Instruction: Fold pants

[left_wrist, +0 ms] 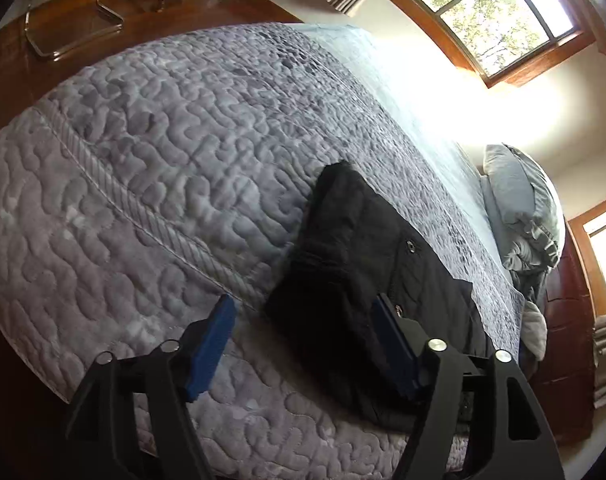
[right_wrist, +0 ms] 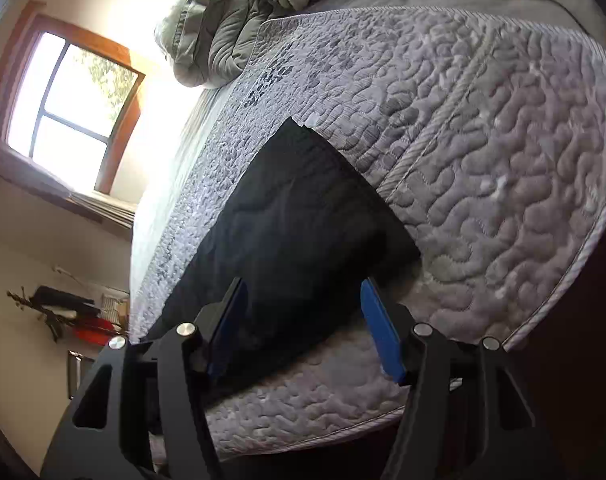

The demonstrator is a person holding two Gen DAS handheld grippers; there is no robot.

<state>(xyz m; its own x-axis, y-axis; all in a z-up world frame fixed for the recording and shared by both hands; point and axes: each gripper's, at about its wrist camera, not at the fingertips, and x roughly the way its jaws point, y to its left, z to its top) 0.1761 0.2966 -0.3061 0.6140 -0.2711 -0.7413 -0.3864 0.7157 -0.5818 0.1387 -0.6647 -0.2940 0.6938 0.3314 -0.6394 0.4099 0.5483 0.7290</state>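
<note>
Black pants [left_wrist: 367, 248] lie folded into a flat bundle on a grey quilted bedspread [left_wrist: 151, 152], close to the bed's near edge. In the left wrist view my left gripper [left_wrist: 303, 314] hovers open over the bundle's near left corner. One blue pad [left_wrist: 211, 344] is over the quilt and the other over the black cloth, neither pressing on it. In the right wrist view the pants [right_wrist: 303, 216] spread out ahead as a dark slab. My right gripper [right_wrist: 303, 312] stands open above their near end, with the cloth showing between the blue pads [right_wrist: 383, 332] and nothing gripped.
Grey pillows [left_wrist: 523, 208] and bunched bedding [right_wrist: 223, 24] are piled at the head of the bed. Bright windows [left_wrist: 487, 12] sit in the wall beyond. A wooden floor with a clear chair base [left_wrist: 71, 28] lies past the far side. The quilt's edge [right_wrist: 563, 288] drops off nearby.
</note>
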